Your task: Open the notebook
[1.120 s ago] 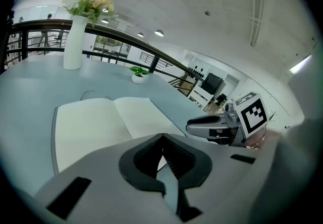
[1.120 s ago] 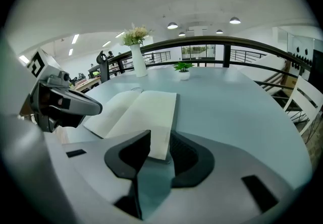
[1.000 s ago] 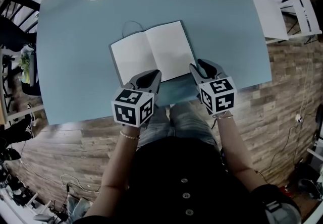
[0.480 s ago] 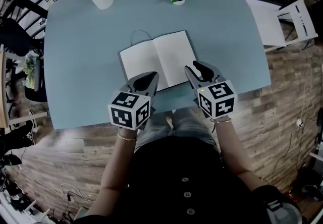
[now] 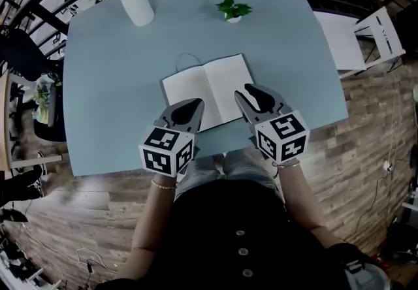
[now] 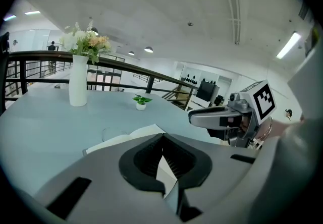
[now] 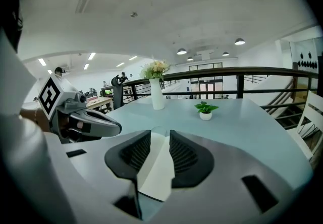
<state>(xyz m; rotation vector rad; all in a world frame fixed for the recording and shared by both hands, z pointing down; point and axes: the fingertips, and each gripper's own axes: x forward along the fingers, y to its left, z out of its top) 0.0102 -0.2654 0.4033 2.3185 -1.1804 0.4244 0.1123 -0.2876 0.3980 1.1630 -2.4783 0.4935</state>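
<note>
Table [image 5: 104,86]: smooth, matt top. Notebook [image 5: 209,89] on table: matt white paper. Vase [image 5: 137,6] on table: smooth white finish. Floor [image 5: 366,119] below table: rough-grained wood planks.

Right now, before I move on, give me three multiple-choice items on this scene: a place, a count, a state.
1. The tall white vase of flowers stands on the pale blue table: A) far left corner B) near right corner C) dead centre.
2. Small green potted plants on it: A) one B) two C) three.
3. The white-paged notebook is: A) shut B) lying open C) held upright.
A, the head view shows it far left; A, one pot only; B, both pages face up.
</note>
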